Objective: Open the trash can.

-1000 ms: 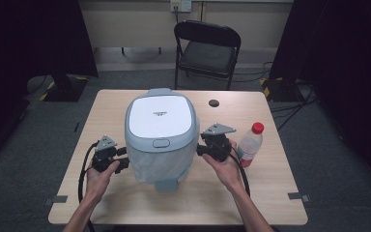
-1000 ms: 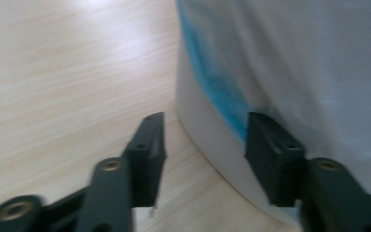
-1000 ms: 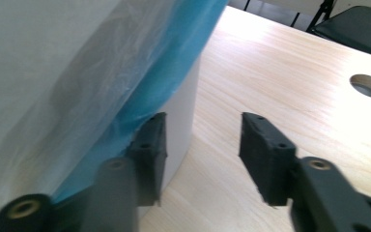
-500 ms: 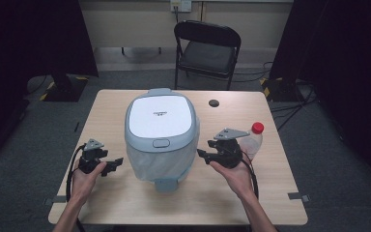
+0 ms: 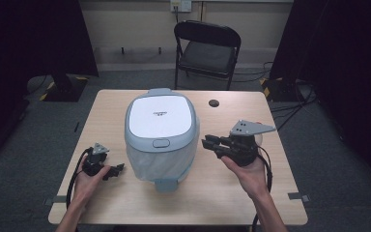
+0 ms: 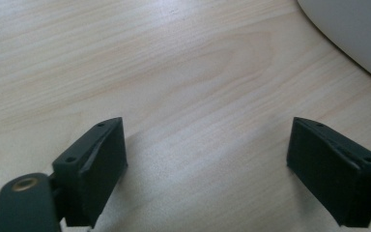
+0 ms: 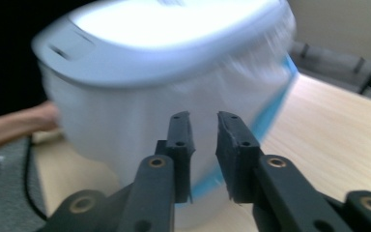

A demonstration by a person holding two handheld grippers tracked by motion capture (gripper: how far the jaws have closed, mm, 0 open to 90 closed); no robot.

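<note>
A white bin (image 5: 160, 130) with a pale blue-grey lid and a plastic liner stands in the middle of the wooden table (image 5: 222, 193). My left gripper (image 5: 117, 169) lies low on the table to the bin's left. Its jaws (image 6: 207, 164) have just been opening and stand wide over bare wood, with nothing between them; the bin's edge (image 6: 352, 34) is at the upper right. My right gripper (image 5: 206, 142) is raised at the bin's right, pointing at its side. Its jaws (image 7: 204, 121) have just been closing to a narrow gap with nothing in it, the blurred bin (image 7: 149, 72) behind.
A small black round object (image 5: 214, 103) lies on the table behind the bin, to its right. A black folding chair (image 5: 207, 48) stands beyond the far edge. The other forearm (image 7: 19, 125) appears past the bin in the right gripper view.
The left hand has drawn back toward the near edge and sunk to the table, its jaws wider. The right gripper has risen, now covers the red-capped bottle, and its jaws have narrowed.
</note>
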